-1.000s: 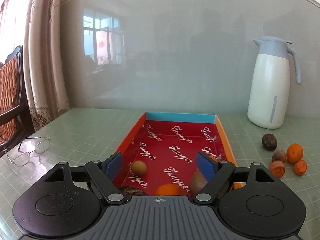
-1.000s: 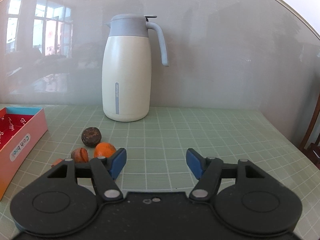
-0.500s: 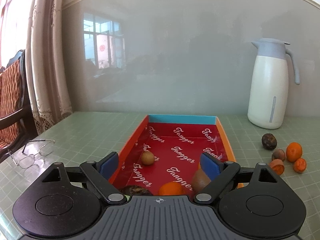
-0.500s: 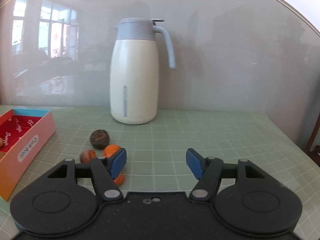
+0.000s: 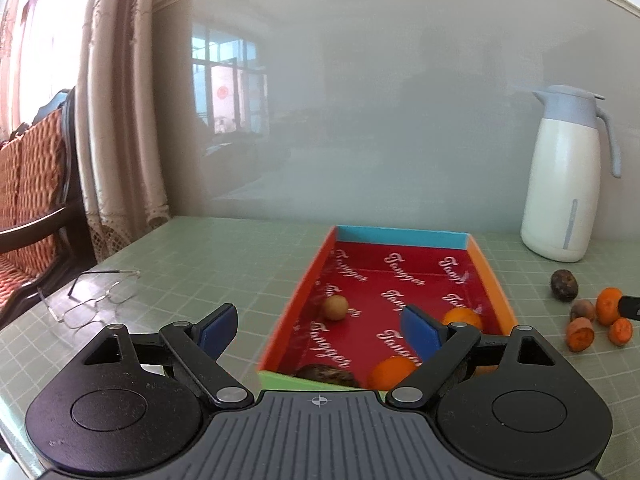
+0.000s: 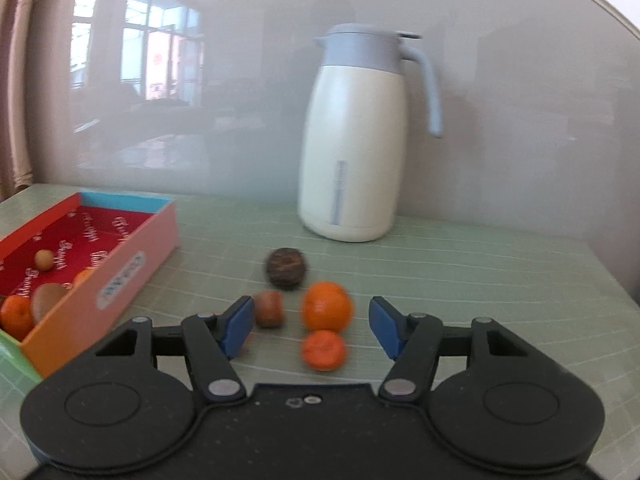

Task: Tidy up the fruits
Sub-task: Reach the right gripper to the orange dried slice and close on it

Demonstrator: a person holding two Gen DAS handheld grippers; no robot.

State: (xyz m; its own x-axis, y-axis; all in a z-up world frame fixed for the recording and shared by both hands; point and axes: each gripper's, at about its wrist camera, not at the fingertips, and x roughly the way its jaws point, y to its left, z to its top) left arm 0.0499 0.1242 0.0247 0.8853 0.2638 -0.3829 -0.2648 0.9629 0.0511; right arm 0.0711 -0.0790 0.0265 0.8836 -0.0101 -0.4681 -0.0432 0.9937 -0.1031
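Item 1, box (image 5: 494, 280): red-lined, orange walls, blue far end, on the green gridded table (image 5: 224, 264). In the left view I count inside it a small tan fruit (image 5: 335, 307) near the left wall, two oranges (image 5: 391, 371) toward the near end and right wall, and a dark fruit at the near edge, partly hidden by my tool.

Item 2, loose fruit: a cluster on the table between box and jug (image 6: 352, 140). In the right view it holds a dark wrinkled fruit (image 6: 286, 269) farthest back, a small brown fruit (image 6: 269, 309), a large orange (image 6: 327, 306) and a small orange (image 6: 323, 350) nearest me. The left view shows one more orange-coloured piece that the right view mostly hides behind a finger.

Item 3, left gripper (image 5: 318, 330): jaws wide apart, empty, hovering at the near end of the box, the right finger over its interior.

Item 4, right gripper (image 6: 310, 324): jaws wide apart, empty, aimed at the cluster; the large orange and the small orange lie between its fingers in the view. Height above the table I cannot tell.

Item 5, spectacles (image 5: 94, 294): well left of the box, not involved.

Step in hand, my judgement: fetching the next loose fruit with the right tool. Next move calls for lowering around one orange only, keeping the left finger off the brown fruit, then closing gently so it does not roll.
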